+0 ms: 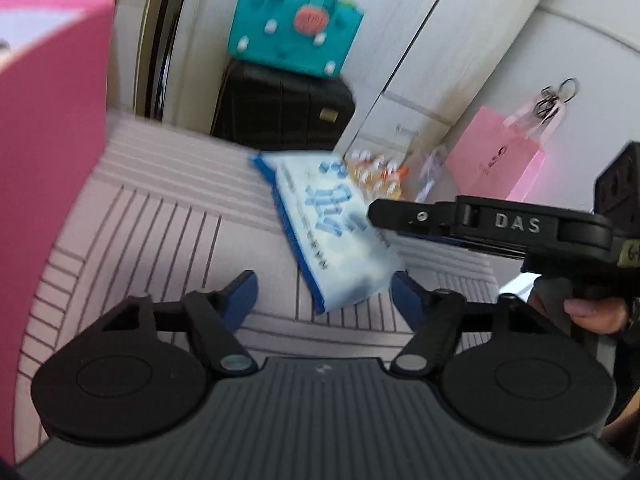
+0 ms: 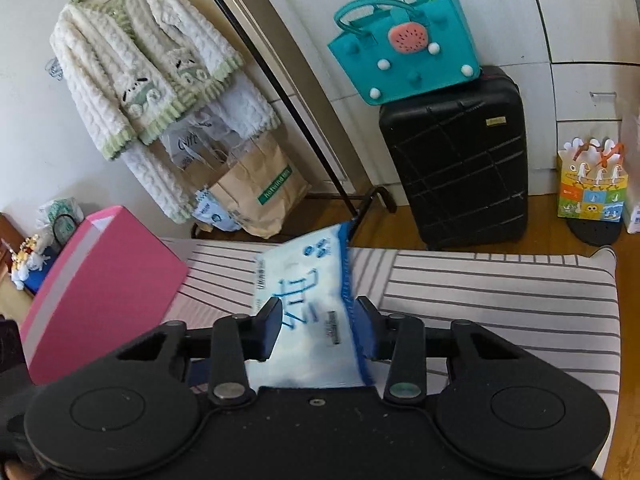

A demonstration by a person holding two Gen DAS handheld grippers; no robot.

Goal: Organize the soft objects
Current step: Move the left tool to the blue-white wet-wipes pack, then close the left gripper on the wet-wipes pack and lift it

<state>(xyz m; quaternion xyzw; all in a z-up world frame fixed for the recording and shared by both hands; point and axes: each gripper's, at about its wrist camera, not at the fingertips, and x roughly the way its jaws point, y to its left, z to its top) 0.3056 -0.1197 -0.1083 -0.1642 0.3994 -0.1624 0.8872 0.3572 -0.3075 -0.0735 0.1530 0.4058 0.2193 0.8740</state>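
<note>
Right wrist view shows our right gripper (image 2: 316,330) half closed, pads pressing both sides of the tissue pack (image 2: 308,300), lifted off the striped bed (image 2: 500,300) beside the pink box (image 2: 104,292). We judge it light, squashy and slick-wrapped — best taken across the narrow middle. Our left gripper (image 1: 324,296) hangs about half open and empty, near the pack's lower corner — not touching.

The tissue pack (image 2: 308,300) between my right gripper (image 2: 318,330)'s matt blue pads is glossy plastic film. My bedsheet (image 2: 500,300) is soft striped cloth, the pink box (image 2: 100,296) smooth matt card. Behind stand a ribbed hard-plastic suitcase (image 2: 460,160), a felt tote (image 2: 404,52) and a fleecy cardigan (image 2: 132,68).
</note>
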